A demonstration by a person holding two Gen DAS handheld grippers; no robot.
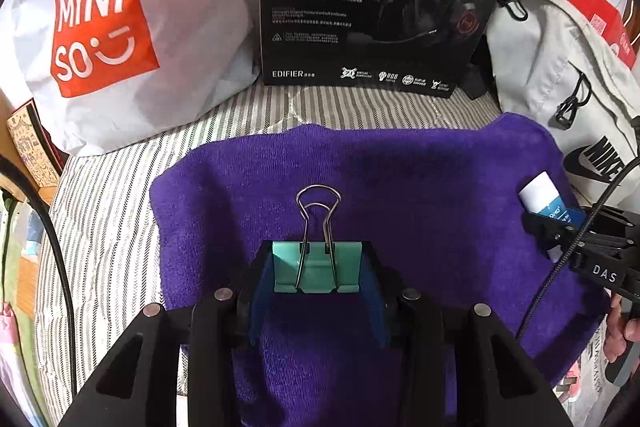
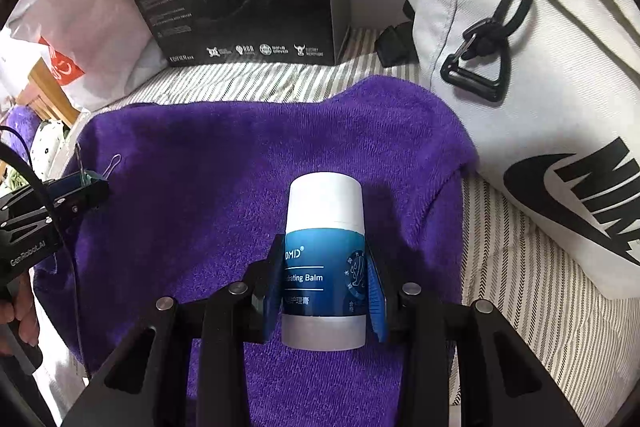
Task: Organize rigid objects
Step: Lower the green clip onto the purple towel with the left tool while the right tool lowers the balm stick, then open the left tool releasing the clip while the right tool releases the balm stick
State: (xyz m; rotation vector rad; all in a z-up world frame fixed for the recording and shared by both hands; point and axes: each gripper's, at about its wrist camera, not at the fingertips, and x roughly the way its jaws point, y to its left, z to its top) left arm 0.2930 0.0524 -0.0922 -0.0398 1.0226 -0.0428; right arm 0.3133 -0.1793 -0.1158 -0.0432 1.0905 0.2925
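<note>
While both tools grip, purple terry towel lies beneath.
Left tool clamps teal metal binder clip; right tool clamps white-and-blue cylindrical balm stick.

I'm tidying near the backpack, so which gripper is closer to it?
Right. The right gripper, shut on the balm, is beside the backpack; the left gripper, holding the clip, is farther across the towel.
</note>
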